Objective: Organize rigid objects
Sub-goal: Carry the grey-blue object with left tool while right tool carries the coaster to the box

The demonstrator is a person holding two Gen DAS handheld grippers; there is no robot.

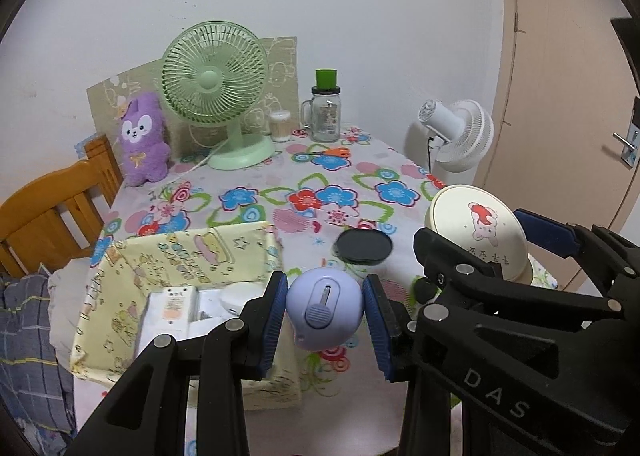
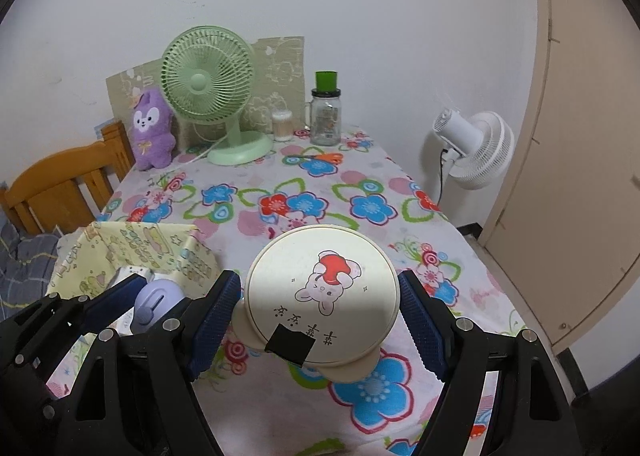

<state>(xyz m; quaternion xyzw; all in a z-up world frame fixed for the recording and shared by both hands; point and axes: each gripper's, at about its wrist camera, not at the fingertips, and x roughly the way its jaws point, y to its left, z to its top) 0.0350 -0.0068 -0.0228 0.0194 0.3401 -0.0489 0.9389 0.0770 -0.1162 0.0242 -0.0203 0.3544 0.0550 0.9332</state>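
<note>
— Tools first: what has each got?
— Left tool (image 1: 325, 316) is clamped on a lilac round gadget (image 1: 324, 310), raised over the table (image 1: 280, 175) beside the yellow fabric box (image 1: 180, 260). Right tool (image 2: 320, 320) stands wide, both pads against a cream round container (image 2: 322, 292) with a rabbit on its lid, apparently clear of the tablecloth.
— Anything in the box?
— White items, too blurred to name.
— Farther off?
— A black disc (image 1: 364, 247) lies flat mid-table. Orange scissors (image 1: 332, 153), then a green fan (image 1: 216, 95), purple plush (image 1: 142, 139) and glass jar (image 1: 325, 115) against the wall.
</note>
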